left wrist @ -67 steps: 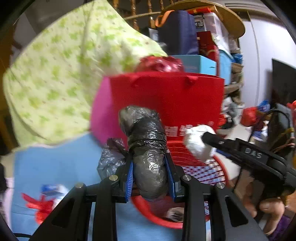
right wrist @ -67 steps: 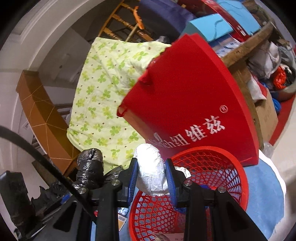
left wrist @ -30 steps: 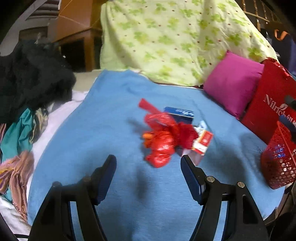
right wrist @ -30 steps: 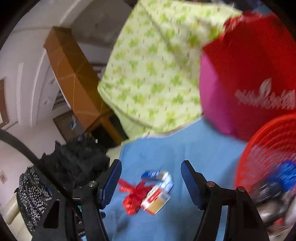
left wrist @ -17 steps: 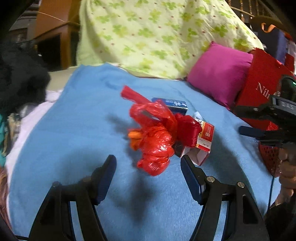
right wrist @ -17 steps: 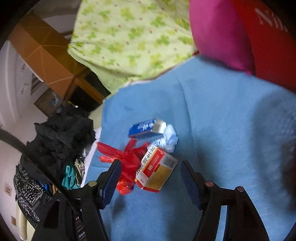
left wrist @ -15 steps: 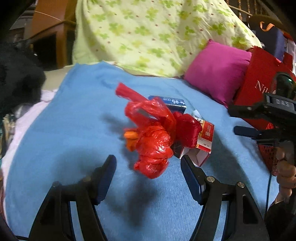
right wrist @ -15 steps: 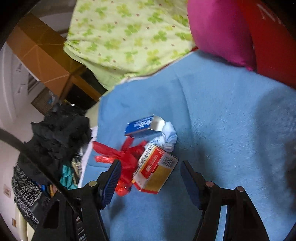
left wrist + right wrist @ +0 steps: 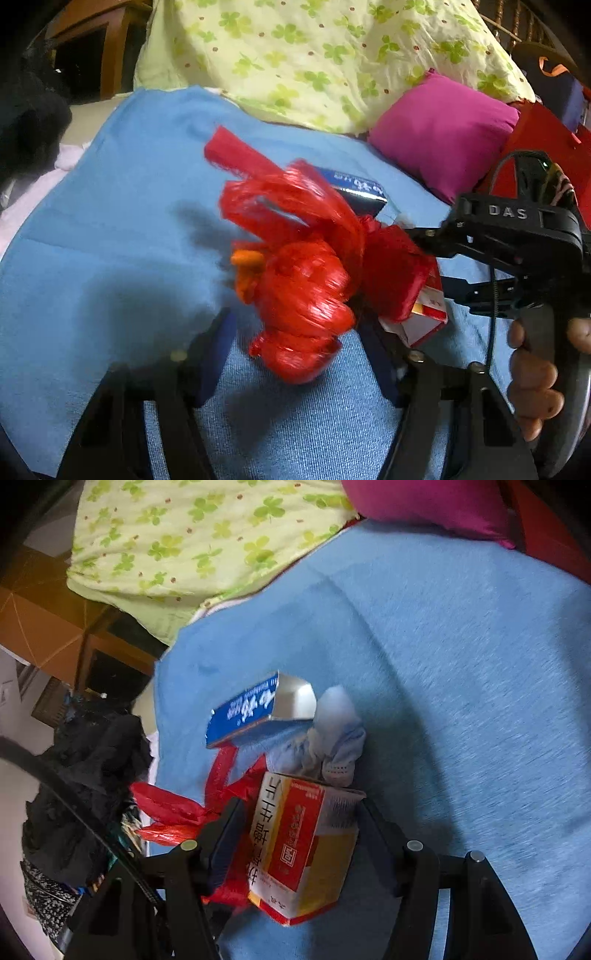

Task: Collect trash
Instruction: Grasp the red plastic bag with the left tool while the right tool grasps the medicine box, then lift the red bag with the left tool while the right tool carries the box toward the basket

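A knotted red plastic bag [image 9: 299, 280] lies on the blue blanket [image 9: 110, 229], between the fingers of my open left gripper [image 9: 299, 347]. Beside it lies a red and yellow carton [image 9: 303, 845], between the fingers of my open right gripper [image 9: 295, 834]. The right gripper also shows in the left wrist view [image 9: 436, 266], reaching in from the right. Behind the carton lie a crumpled white tissue [image 9: 332, 738] and a blue box [image 9: 255, 709]. The red bag also shows in the right wrist view [image 9: 173, 812].
A green-patterned quilt [image 9: 325, 59] and a magenta pillow [image 9: 443, 129] lie at the back of the bed. A red paper bag [image 9: 546, 140] stands at the right. Dark clothes [image 9: 85, 775] are heaped off the bed's left edge.
Both grippers have dropped the black bag and white wad they held at the red basket, opened, swung to the trash pile on the blanket and closed in around the red bag and the carton.
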`<state>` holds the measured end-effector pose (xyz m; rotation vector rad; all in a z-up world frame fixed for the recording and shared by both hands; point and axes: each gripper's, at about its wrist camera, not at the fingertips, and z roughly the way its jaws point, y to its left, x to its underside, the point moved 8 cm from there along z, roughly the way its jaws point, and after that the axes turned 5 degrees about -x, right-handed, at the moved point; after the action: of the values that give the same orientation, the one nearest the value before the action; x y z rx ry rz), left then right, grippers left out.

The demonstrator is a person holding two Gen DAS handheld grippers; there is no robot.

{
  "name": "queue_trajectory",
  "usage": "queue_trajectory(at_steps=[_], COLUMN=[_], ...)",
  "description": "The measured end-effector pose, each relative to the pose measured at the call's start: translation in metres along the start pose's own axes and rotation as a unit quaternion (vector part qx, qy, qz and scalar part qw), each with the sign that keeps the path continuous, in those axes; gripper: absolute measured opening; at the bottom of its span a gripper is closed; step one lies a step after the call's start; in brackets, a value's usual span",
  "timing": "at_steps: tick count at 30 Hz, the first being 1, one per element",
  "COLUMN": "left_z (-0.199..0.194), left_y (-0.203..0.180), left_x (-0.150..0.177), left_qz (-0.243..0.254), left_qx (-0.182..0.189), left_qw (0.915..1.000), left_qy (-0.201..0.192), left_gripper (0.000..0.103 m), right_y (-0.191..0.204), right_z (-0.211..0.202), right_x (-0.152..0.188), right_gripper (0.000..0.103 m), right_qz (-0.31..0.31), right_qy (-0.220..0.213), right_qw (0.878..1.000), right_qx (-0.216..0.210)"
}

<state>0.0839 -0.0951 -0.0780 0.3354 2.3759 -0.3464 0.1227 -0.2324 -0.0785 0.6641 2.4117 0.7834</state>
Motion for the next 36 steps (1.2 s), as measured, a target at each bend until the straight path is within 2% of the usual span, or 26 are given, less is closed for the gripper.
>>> queue_trajectory(at_steps=[1, 4, 9, 14, 18, 24, 30, 36], left_z=[0.001, 0.003, -0.005, -0.025, -0.044, -0.062, -0.102, -0.142], left_y=[0.000, 0.003, 0.012, 0.026, 0.035, 0.028, 0.008, -0.031], left_x=[0.002, 0.004, 0.000, -0.006, -0.008, -0.011, -0.008, -0.020], left_qz=[0.004, 0.002, -0.021, -0.029, -0.027, 0.000, 0.000, 0.034], left_qx=[0.000, -0.002, -0.006, -0.029, -0.048, -0.068, -0.072, -0.065], left_qw=[1.0000, 0.9999, 0.9998, 0.9988, 0.9972, 0.9947, 0.9899, 0.9840], left_qy=[0.004, 0.011, 0.002, -0.027, -0.050, -0.077, -0.122, -0.162], left_gripper=[0.053, 0.044, 0.040, 0.040, 0.040, 0.040, 0.040, 0.040], right_y=[0.001, 0.006, 0.010, 0.006, 0.004, 0.005, 0.009, 0.020], right_z=[0.002, 0.000, 0.000, -0.020, -0.053, -0.101, -0.147, -0.187], right_x=[0.001, 0.001, 0.012, 0.020, 0.015, 0.007, -0.005, -0.007], right_gripper=[0.067, 0.067, 0.062, 0.061, 0.061, 0.060, 0.060, 0.060], right_qz=[-0.002, -0.027, -0.039, -0.045, -0.078, -0.109, -0.133, -0.162], right_qy=[-0.003, -0.006, 0.021, 0.023, -0.012, -0.066, -0.124, -0.184], right_qw=[1.000, 1.000, 0.999, 0.998, 0.997, 0.992, 0.983, 0.968], right_qx=[0.002, 0.011, -0.015, -0.028, -0.013, -0.015, -0.032, -0.056])
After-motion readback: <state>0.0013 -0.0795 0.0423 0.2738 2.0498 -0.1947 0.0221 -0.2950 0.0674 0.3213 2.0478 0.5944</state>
